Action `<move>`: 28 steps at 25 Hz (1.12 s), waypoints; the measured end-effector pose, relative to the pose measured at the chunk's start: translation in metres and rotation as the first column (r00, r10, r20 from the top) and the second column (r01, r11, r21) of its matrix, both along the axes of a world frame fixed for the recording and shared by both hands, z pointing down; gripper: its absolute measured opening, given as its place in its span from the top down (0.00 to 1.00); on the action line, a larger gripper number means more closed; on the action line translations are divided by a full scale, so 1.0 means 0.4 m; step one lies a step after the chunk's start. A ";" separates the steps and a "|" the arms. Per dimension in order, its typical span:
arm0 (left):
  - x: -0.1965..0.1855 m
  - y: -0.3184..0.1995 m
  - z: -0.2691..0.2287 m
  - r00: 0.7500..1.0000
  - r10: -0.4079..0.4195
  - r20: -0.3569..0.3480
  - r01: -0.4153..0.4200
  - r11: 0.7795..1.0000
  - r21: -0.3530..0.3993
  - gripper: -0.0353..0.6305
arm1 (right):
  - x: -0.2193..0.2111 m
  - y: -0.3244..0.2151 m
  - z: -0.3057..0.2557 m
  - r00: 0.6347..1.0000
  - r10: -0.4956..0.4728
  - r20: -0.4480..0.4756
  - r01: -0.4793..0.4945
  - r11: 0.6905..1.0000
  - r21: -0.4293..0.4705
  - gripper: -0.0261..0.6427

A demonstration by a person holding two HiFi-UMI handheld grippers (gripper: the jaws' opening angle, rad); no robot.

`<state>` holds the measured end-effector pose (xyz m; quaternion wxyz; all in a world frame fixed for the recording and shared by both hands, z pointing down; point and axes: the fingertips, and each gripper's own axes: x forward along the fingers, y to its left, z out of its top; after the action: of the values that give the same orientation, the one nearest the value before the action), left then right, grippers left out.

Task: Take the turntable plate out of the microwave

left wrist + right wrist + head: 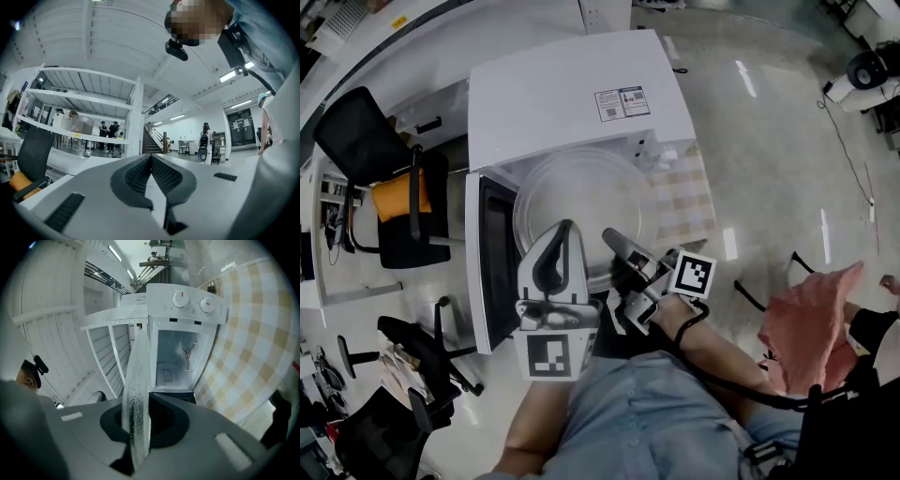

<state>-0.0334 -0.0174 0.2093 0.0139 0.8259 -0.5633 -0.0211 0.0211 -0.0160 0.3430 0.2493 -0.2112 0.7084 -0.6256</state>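
1. The turntable plate [581, 199] is clamped at its near rim by the right hand-held gripper [611, 240], whose jaws are almost closed on the glass, so it is carried level in front of the open microwave [572, 94].
2. The left hand-held gripper [151, 157] is seen closed with nothing in it, seemingly held in reserve.

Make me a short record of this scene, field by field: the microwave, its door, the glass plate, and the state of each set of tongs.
Microwave: white, standing on a checked cloth
Door: swung open, at the left in the head view
Cavity: open, no plate inside
Turntable plate: clear glass, in front of the open cavity
Right tongs: shut on the turntable plate's rim
Left tongs: closed, nothing between them, at the plate's near edge
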 end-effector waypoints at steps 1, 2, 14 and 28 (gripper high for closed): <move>0.002 0.001 -0.006 1.000 0.002 0.001 -0.002 1.000 0.005 0.94 | 0.000 -0.001 -0.007 1.000 0.000 0.002 0.000 1.000 0.003 0.92; 0.003 0.001 -0.013 1.000 0.004 0.003 -0.004 1.000 0.008 0.94 | 0.000 -0.002 -0.014 1.000 0.000 0.003 0.000 1.000 0.007 0.92; 0.007 -0.020 -0.071 1.000 0.016 0.020 -0.017 0.998 0.054 0.94 | -0.009 -0.050 -0.065 1.000 0.009 0.014 -0.010 0.998 0.055 0.92; -0.016 -0.105 -0.069 0.999 0.038 0.032 -0.040 0.998 0.042 0.94 | -0.012 -0.176 -0.045 0.997 0.080 0.024 -0.081 0.996 0.023 0.92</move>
<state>-0.0399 -0.0592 0.1818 -0.0119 0.8370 -0.5467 -0.0199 0.0164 -0.0866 0.3250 0.2849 -0.2293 0.7040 -0.6088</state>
